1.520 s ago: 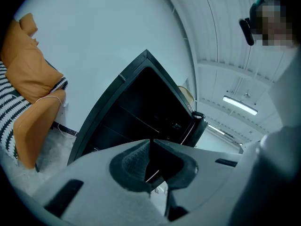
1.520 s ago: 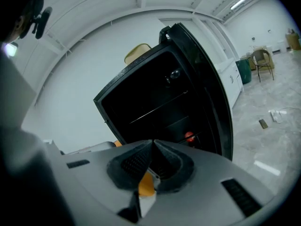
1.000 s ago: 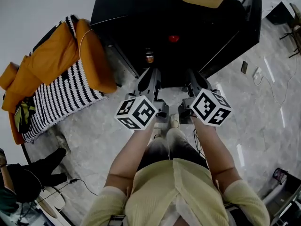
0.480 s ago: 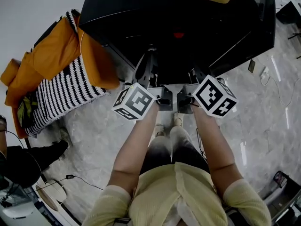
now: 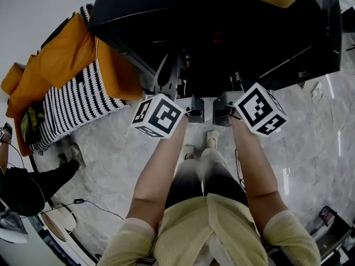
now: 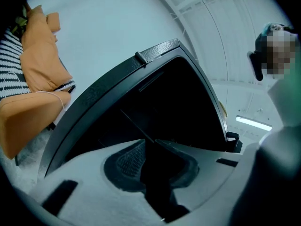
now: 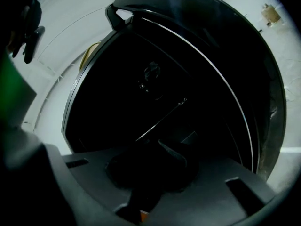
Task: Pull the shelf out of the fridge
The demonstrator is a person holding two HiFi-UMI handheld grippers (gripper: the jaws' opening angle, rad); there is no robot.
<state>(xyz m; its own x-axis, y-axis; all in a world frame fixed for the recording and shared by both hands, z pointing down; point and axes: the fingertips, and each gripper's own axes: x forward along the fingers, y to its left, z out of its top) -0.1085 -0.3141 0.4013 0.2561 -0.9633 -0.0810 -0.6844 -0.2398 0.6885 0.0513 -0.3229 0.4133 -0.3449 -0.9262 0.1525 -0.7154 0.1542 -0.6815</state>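
Black fridge (image 5: 166, 21) stands open, left gripper (image 6: 149, 147) and right gripper (image 7: 151, 149) clench the thin shelf (image 7: 161, 118) edge; shelf seems mostly inside, pull-out unfinished.

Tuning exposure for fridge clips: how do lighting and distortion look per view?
Head view: fridge interior crushed black, floor well lit. Left gripper view: heavy fisheye bending, pad texture sharp, interior black. Right gripper view: darkest; shelf only a thin glint line.

I wear a pale yellow ribbed knit top (image 5: 206, 226) with short sleeves and light shoes (image 5: 211, 140). My left gripper (image 6: 151, 147) and right gripper (image 7: 150, 159) are dark grey plastic with cross-hatched pads (image 6: 129, 159). Each carries a white cube (image 5: 158, 115) with black square markers.
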